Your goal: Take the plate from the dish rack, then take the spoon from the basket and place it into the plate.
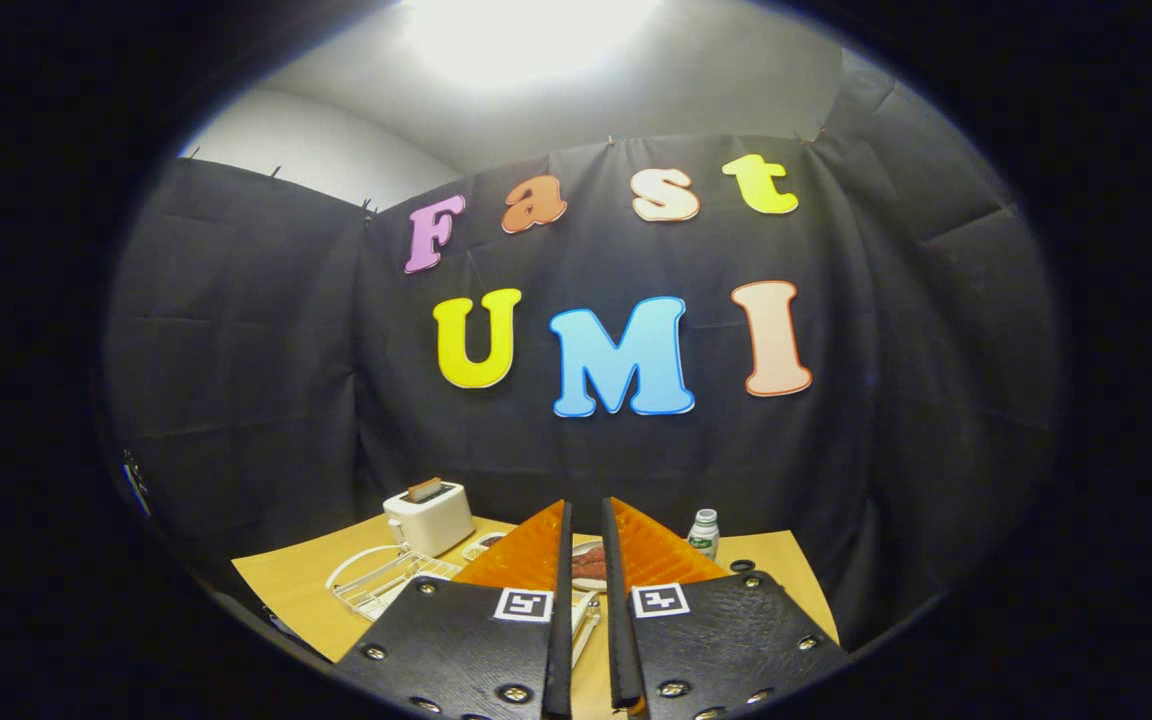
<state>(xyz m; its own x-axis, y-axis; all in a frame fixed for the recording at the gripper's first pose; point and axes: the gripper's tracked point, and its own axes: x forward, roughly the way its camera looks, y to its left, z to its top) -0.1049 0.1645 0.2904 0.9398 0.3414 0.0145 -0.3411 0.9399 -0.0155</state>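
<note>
Gripper view: the tongs (586, 540) ride high above the tabletop (296, 590) with their fingers nearly together, only a narrow slit between them and nothing held, probably a carrying pose before any reach. Just ahead and left of the fingers lies a white wire dish rack (376, 582); I cannot tell whether the plate sits in it. Beyond it stands a white toaster (428, 517). Ahead and right is a small white bottle (704, 532). Black cloth walls the booth, under a bright ceiling light.
</note>
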